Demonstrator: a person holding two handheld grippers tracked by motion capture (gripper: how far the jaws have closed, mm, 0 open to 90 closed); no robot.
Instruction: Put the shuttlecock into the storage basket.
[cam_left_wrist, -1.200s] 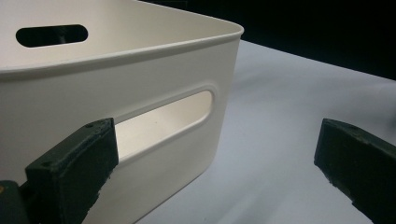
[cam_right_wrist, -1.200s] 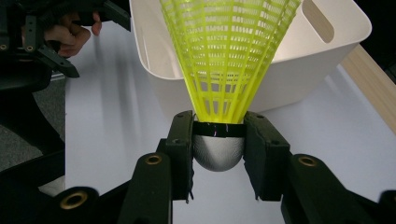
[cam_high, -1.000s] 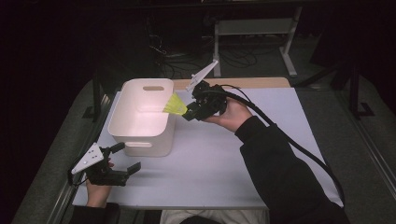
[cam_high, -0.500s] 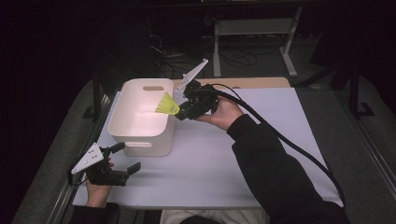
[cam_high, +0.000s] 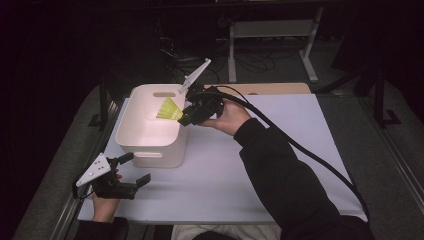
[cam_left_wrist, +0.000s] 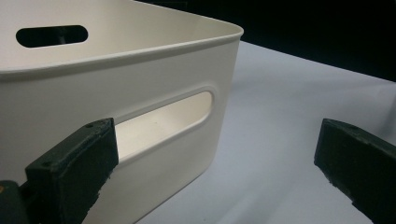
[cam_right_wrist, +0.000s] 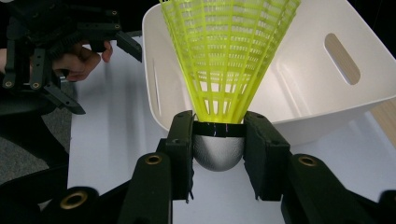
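Compared with a second ago, I see my right gripper (cam_high: 186, 116) has carried the yellow plastic mesh shuttlecock with the silver rounded cap (cam_high: 170, 109) further toward the upper left of the high view: it sat at the bin's right rim then, and now its skirt is over the open inside of the white rectangular plastic bin with slot handles (cam_high: 131, 129). The left gripper (cam_high: 133, 170) and the bin have not shifted.

I count one shuttlecock, one bin, two grippers, one white table sheet (cam_high: 280, 150).

In the right gripper view the jaws are clamped on either side of the shuttlecock's (cam_right_wrist: 229, 60) silver cap, just under the black band, and the yellow skirt fans up and away toward the bin (cam_right_wrist: 299, 107). My right hand (cam_high: 227, 117) reaches in from the lower right of the high view, forearm stretched diagonally across the sheet, the gripper pointing left over the bin's right rim.

My left hand (cam_high: 102, 202) rests at the lower left, just in front of the bin's near corner. In the left gripper view its jaws stand wide apart with nothing between them, facing the bin's (cam_left_wrist: 140, 70) near wall and its slot handle.
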